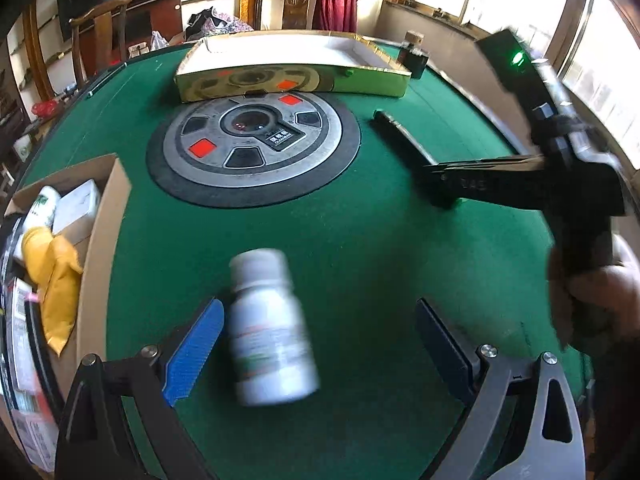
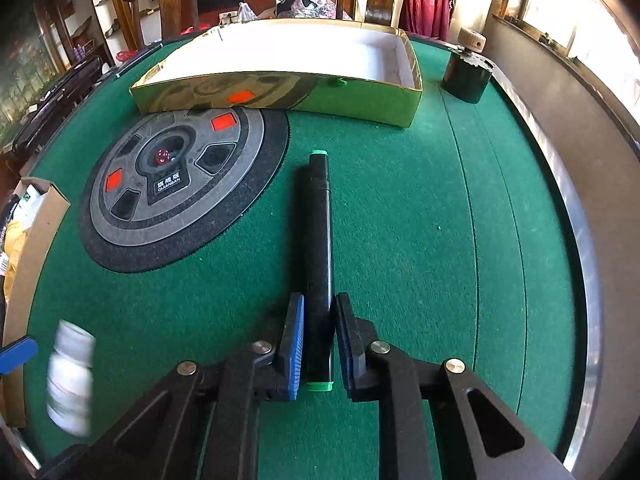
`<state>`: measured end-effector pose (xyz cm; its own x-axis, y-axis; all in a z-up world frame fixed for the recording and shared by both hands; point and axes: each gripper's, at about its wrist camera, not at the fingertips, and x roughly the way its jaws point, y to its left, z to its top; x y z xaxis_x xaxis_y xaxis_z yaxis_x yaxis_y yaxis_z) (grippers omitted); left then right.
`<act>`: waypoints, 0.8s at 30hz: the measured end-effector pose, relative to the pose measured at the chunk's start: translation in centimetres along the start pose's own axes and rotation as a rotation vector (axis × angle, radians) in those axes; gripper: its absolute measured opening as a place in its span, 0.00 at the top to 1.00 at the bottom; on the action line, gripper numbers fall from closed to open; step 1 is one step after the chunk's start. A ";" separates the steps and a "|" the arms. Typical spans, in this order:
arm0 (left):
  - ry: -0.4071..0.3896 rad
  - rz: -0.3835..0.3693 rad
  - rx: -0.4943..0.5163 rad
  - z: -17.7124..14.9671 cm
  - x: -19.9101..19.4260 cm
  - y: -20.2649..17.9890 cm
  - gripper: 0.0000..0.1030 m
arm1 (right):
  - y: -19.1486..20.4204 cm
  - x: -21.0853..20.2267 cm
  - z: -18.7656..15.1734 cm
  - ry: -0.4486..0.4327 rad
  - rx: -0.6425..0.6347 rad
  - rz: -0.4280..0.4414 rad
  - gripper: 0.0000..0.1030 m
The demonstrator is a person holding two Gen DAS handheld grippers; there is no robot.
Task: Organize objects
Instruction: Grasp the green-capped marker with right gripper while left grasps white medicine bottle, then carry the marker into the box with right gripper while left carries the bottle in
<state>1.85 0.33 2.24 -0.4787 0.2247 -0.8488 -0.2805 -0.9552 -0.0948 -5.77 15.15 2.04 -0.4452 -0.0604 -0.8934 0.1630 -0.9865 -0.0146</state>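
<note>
Left gripper [image 1: 320, 344] jaws spread wide, gripping nothing; blurred white bottle [image 1: 270, 332] sits between them, up against the blue left pad, clear of the right pad. Right gripper [image 2: 318, 340] pinches a black marker [image 2: 318, 248] with green ends, pads tight on the near end, barrel pointing toward the gold box [image 2: 280, 92] on the green table [image 2: 400, 240]. Right view alone shows the marker grip, the box's white inside, a dark jar [image 2: 468, 74] with cork top. Left view alone shows the cardboard box [image 1: 100, 232] contents: yellow item [image 1: 56, 280], white cartons.
</note>
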 end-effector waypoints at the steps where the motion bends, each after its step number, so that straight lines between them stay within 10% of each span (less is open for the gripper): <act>1: 0.008 0.036 0.010 0.1 0.7 -0.2 0.07 | 0.0 0.0 0.0 0.001 -0.001 0.000 0.84; 4: 0.049 0.046 0.005 -0.4 2.2 0.2 0.12 | 0.0 0.1 0.2 0.002 -0.003 0.002 0.84; 8: 0.006 0.033 0.046 -0.6 1.1 0.3 0.68 | -0.2 0.2 0.5 -0.007 -0.002 0.008 0.73; 12: 0.030 -0.061 -0.018 -0.7 0.6 1.9 0.68 | -0.4 1.0 1.8 -0.029 0.018 0.008 0.63; 15: 0.022 -0.125 -0.064 -1.2 -0.2 3.1 0.68 | -0.3 0.9 1.9 -0.037 0.047 0.025 0.85; 24: -0.067 -0.124 -0.112 -2.8 -4.6 6.0 0.68 | 0.3 -2.4 0.1 -0.094 0.101 0.119 0.85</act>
<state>4.67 -7.00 4.14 -0.5016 0.3508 -0.7907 -0.2483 -0.9340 -0.2569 -4.77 15.02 4.20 -0.5094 -0.1873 -0.8399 0.1327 -0.9814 0.1384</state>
